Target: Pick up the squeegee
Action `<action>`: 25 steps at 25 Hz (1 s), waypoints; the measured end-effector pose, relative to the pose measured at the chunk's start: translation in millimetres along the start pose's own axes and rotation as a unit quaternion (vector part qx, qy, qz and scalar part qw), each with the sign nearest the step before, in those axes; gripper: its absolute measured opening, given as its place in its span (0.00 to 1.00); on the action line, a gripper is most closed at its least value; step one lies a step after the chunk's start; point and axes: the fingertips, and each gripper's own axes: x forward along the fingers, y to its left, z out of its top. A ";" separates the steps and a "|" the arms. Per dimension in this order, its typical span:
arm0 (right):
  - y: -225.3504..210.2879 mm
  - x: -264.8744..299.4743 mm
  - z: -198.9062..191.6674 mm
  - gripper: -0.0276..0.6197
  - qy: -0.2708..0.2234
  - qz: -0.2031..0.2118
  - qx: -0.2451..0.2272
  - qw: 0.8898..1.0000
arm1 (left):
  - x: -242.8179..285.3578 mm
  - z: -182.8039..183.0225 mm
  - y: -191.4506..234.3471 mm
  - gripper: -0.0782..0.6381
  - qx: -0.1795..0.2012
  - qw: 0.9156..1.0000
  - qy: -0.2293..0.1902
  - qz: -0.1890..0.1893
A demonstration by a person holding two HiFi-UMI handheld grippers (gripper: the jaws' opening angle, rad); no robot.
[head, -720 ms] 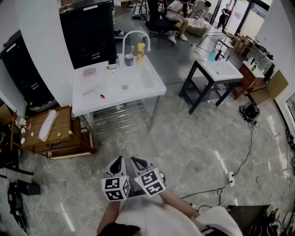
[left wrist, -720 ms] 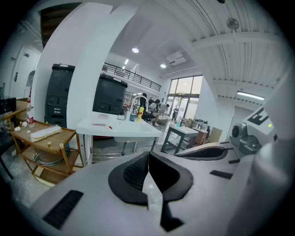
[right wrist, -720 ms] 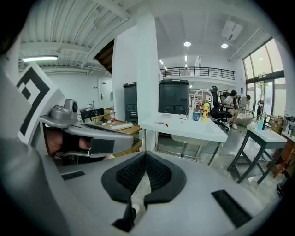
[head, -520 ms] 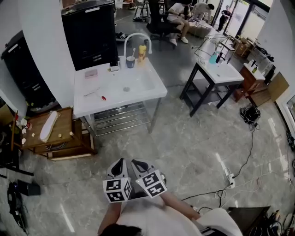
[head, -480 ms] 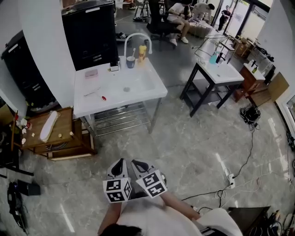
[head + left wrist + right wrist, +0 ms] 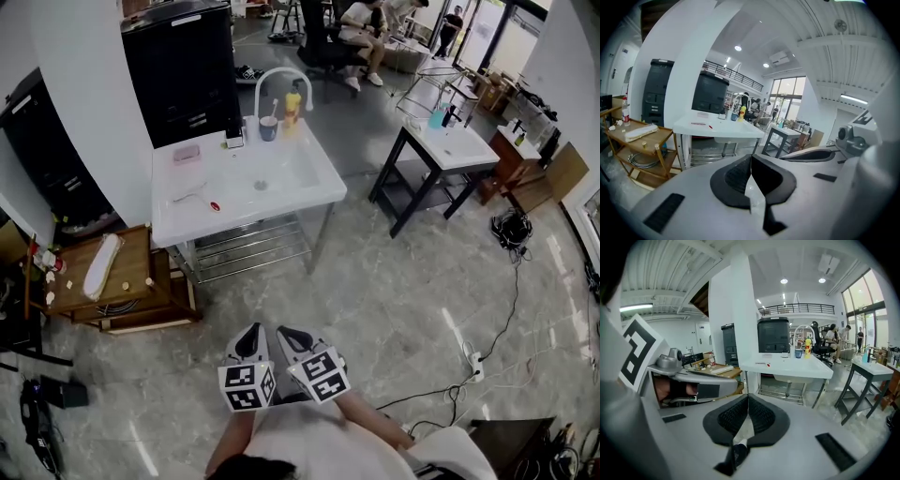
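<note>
The left gripper (image 6: 251, 332) and right gripper (image 6: 290, 333) hang side by side, jaws pressed together on nothing, well away from the sink table (image 6: 302, 193). The squeegee (image 6: 192, 196) lies near its front left corner

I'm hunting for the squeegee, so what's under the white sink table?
A wire shelf and the basin's drain pipe; nothing shows on the shelf's visible part. The tabletop hides its back from above.
</note>
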 end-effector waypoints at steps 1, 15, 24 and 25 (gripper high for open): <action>-1.7 4.6 1.7 0.09 0.001 -0.001 0.002 1.000 | 4.1 1.7 3.6 0.14 0.001 1.000 0.002 -0.001; -45.3 97.1 41.9 0.09 0.019 -0.011 0.021 1.000 | 88.5 45.6 73.1 0.14 -0.003 0.999 0.024 -0.023; -47.4 166.0 69.0 0.09 0.041 0.003 0.000 0.999 | 121.6 77.3 129.6 0.14 -0.003 0.999 0.026 -0.020; -46.2 173.0 72.8 0.09 0.040 0.007 0.002 0.999 | 123.5 80.4 135.8 0.14 -0.003 0.999 0.027 -0.019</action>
